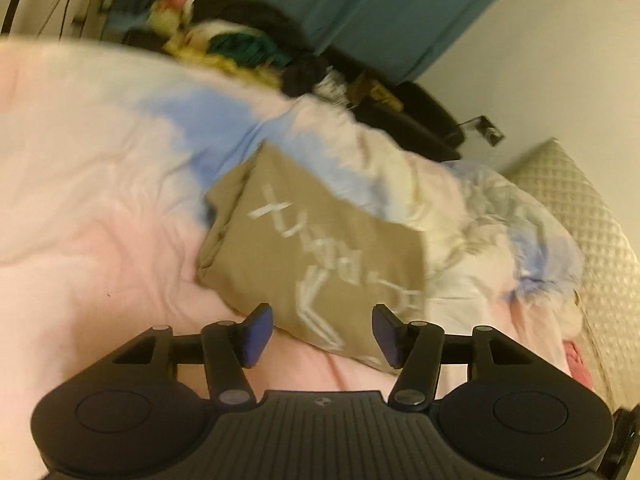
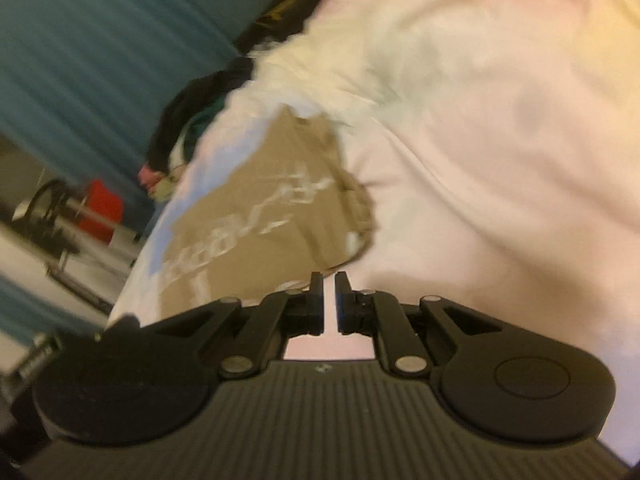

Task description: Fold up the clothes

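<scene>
1. Behind everything runs a teal curtain (image 1: 400, 8), and in front of it a bed spread with a pink, blue and white duvet (image 1: 88, 200) serves as your folding surface.
2. Your task piece, the tan T-shirt (image 1: 320, 248) with white lettering, lies on that duvet as a compact folded packet, so the folding of this garment looks largely done.
3. Your left gripper (image 1: 322, 334) hangs just over the packet's near edge with its jaws standing wide and nothing pressed between the blue pads (image 1: 258, 336); that reads as a release or a fresh approach, not a hold.
4. Your right gripper (image 2: 329, 300) has its jaws drawn narrow, only a thin slit between them and no cloth inside; it sits at the near corner of the shirt, possibly to press or smooth it.
5. Along the far edge of the bed a heap of unfolded clothes (image 1: 248, 44) waits, likely your next supply.
6. Both views are blurred, so whether either tip touches the fabric cannot be told.
</scene>
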### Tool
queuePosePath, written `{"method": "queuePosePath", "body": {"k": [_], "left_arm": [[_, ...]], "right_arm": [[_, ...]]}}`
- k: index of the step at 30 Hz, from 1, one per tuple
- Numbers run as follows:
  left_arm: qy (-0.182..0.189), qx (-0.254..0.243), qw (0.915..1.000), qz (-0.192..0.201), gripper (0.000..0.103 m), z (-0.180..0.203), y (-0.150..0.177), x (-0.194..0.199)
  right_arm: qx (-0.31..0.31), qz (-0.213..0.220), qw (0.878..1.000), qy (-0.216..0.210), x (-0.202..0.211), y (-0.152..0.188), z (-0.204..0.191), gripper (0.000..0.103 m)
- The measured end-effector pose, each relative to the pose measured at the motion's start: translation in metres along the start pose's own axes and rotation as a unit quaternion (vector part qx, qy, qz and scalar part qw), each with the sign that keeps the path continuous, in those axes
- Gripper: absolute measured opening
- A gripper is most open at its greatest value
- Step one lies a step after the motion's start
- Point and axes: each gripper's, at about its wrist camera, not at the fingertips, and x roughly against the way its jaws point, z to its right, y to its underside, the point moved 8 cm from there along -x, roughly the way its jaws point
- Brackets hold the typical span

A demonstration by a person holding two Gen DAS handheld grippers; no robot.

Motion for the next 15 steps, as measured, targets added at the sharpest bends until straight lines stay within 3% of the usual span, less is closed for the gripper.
{"method": "queuePosePath", "body": {"k": [9, 11, 12, 13, 15], "left_arm": [[-0.017, -0.113, 0.9904, 0.078, 0.082, 0.076, 0.029, 0.180], [-0.024, -0.132, 0.9867, 0.092, 0.089, 0.084, 0.041, 0.213], [-0.031, -0.139, 0.9848, 0.100, 0.093, 0.086, 0.047, 0.230], [-0.039, -0.144, 0.9828, 0.109, 0.100, 0.088, 0.054, 0.247], [-0.047, -0.154, 0.9783, 0.131, 0.103, 0.090, 0.067, 0.278]], "right_arm": [[0.142, 0.067, 0.987, -0.039, 0.140, 0.010, -0.074, 0.011], [0.162, 0.077, 0.983, -0.045, 0.170, 0.019, -0.084, 0.017], [0.171, 0.083, 0.981, -0.047, 0.183, 0.024, -0.087, 0.038], [0.178, 0.091, 0.979, -0.050, 0.195, 0.029, -0.089, 0.068], [0.184, 0.111, 0.975, -0.059, 0.216, 0.039, -0.092, 0.094]]}}
